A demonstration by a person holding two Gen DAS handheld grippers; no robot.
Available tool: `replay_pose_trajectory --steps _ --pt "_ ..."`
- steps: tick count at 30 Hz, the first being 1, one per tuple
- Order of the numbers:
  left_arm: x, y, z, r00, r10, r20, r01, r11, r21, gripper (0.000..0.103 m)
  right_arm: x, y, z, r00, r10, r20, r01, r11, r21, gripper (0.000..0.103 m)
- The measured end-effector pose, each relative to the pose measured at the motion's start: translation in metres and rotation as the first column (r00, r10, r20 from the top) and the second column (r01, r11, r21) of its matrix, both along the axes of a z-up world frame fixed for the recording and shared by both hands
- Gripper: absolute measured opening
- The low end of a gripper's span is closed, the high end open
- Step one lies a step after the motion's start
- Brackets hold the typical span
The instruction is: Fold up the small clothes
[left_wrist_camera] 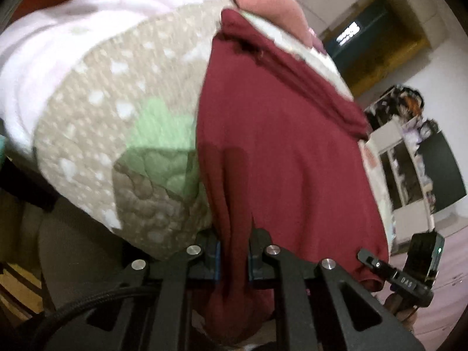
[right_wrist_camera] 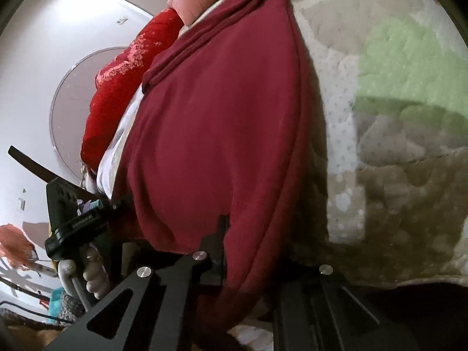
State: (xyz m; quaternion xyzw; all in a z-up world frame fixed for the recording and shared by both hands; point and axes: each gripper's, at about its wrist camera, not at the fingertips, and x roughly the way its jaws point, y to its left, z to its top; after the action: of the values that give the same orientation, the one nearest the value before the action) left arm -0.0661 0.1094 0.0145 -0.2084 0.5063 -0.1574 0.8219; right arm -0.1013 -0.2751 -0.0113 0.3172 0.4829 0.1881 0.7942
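Left wrist view: my left gripper (left_wrist_camera: 234, 259) is clenched on a bunched fold at the near edge of the maroon garment (left_wrist_camera: 280, 146), w/ cloth pinched between the blue pads (left_wrist_camera: 217, 260). Garment lies spread over the quilted bedcover (left_wrist_camera: 96, 134); pink pillow (left_wrist_camera: 269, 3) sits at the far end. My right gripper (left_wrist_camera: 415, 266) shows at the garment's other near corner.

Right wrist view: my right gripper (right_wrist_camera: 234, 251) sits at the garment's (right_wrist_camera: 222, 117) near hem. One finger (right_wrist_camera: 216, 242) is visible against the cloth, the other hidden under it, so I judge it grasping the hem but can't fully confirm.

Handling (judgement): light, limp knit, non-fragile; sags and bunches. Best held at both hem corners, kept taut.
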Motion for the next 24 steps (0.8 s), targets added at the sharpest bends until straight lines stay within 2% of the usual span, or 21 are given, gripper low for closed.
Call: replay_pose_trajectory --steps 4,7,11,14,18,24 --pt "-0.016 0.002 0.024 0.998 -0.029 0.051 0.031 0.999 -0.032 0.011 -0.006 0.004 0.034 0.996 0.012 0.089 -0.007 0.999 -0.052 0.007" --pt "-0.030 -0.004 0.030 0.997 -0.059 0.056 0.061 0.998 -0.034 0.011 -0.013 0.009 0.049 0.992 0.038 0.122 -0.030 0.997 -0.069 0.007" --pt "-0.038 -0.006 0.022 0.997 -0.070 0.032 0.070 0.997 -0.013 0.011 -0.033 0.009 0.049 0.991 0.086 0.106 -0.079 0.995 -0.066 0.007" --pt "-0.034 0.006 0.027 0.999 -0.044 0.023 0.046 0.997 -0.067 0.011 -0.041 0.010 0.036 0.991 0.115 0.062 -0.111 0.992 -0.067 0.007" --pt "-0.018 0.017 0.046 0.999 -0.017 0.049 0.023 0.991 -0.133 0.011 -0.031 -0.001 0.037 0.994 0.091 0.063 -0.091 0.996 -0.004 0.007" --pt "0.032 0.013 0.068 0.998 0.024 0.052 -0.014 0.985 -0.173 0.012 0.002 -0.020 0.069 0.988 0.048 0.149 -0.064 0.992 0.105 0.007"
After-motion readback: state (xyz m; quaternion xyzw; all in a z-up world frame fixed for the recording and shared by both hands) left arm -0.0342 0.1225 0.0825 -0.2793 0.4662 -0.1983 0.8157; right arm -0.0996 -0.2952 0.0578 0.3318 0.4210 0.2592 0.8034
